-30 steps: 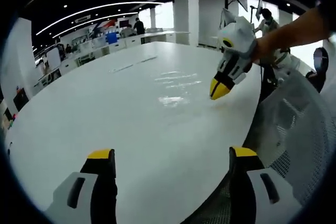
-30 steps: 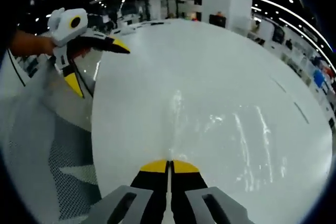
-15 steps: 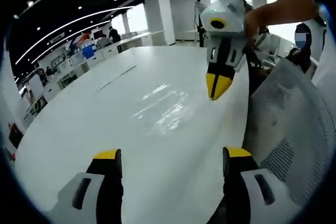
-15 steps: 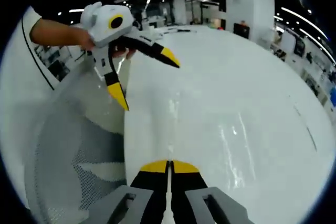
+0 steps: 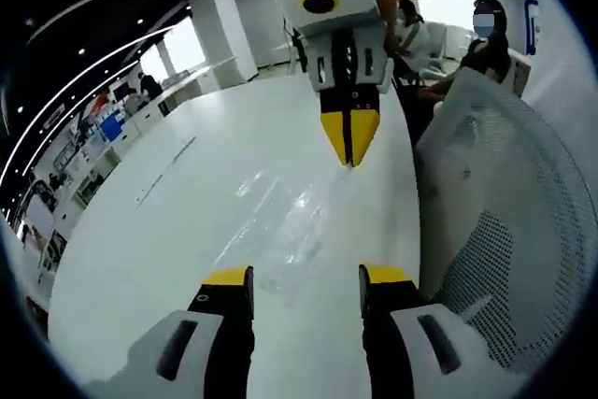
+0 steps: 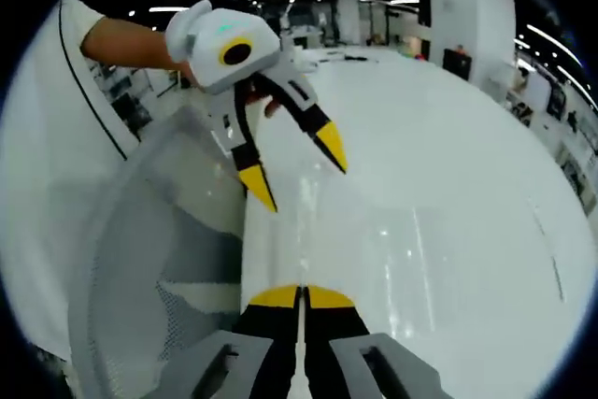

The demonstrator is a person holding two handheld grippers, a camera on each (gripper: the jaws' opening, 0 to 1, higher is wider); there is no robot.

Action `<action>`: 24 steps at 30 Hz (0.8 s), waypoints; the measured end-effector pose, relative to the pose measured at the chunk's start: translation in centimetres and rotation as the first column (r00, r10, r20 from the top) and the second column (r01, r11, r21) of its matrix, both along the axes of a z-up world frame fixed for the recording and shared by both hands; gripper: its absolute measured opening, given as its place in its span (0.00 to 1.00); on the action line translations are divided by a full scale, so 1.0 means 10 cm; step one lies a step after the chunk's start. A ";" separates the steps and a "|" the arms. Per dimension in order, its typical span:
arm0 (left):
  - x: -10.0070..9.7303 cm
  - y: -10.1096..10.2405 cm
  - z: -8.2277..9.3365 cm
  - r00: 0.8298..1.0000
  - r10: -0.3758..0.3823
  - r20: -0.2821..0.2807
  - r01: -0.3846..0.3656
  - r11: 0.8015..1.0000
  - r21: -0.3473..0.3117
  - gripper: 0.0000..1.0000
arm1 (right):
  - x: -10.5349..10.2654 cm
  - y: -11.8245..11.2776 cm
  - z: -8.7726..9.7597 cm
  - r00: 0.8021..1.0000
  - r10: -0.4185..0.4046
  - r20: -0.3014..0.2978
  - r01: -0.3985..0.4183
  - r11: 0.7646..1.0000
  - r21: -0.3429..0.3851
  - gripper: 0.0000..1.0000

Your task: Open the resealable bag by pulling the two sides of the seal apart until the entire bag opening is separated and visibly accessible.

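Observation:
A clear resealable bag lies flat on the white table, showing mostly as glare and creases. My right gripper is shut, and a thin edge of the bag seems to run up out of its jaws. In the left gripper view it hangs tip-down at the bag's far side. My left gripper is open just above the bag's near part. From the right gripper view it hovers with its jaws spread over the table's edge.
A grey mesh chair back stands against the table's edge, also seen at the left. A person's arm holds each gripper. Another person sits beyond the chair. Desks and pillars lie far off.
The left gripper's jaws have narrowed. The two grippers have come closer together, the right one now straight ahead of the left. The right gripper stays shut.

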State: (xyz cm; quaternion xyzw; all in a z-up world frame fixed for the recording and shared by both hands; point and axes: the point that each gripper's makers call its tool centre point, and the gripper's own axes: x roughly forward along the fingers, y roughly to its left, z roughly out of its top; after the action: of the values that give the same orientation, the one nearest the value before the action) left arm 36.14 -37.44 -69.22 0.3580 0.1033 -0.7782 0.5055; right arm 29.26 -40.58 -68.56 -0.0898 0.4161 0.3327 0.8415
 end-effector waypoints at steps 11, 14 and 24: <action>-0.09 -0.03 0.02 0.989 -0.124 0.083 0.121 0.992 0.038 0.01 | -0.08 -0.04 0.06 0.996 -0.044 -0.084 0.050 0.996 0.072 0.00; -0.13 -0.03 0.02 0.991 -0.124 0.054 0.120 0.990 0.075 0.00 | -0.08 -0.04 0.07 0.991 -0.073 -0.111 0.084 0.992 0.092 0.00; -0.12 -0.13 0.06 0.994 -0.108 0.007 0.108 0.992 0.067 0.00 | 0.24 0.10 0.36 0.993 -0.080 0.090 0.067 0.987 0.145 0.09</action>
State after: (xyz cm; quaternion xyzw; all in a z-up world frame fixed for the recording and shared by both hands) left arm 34.94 -38.75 -68.57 0.3836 0.1069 -0.7988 0.4510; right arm 31.70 -39.54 -64.95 -0.0303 0.3538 0.3254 0.8764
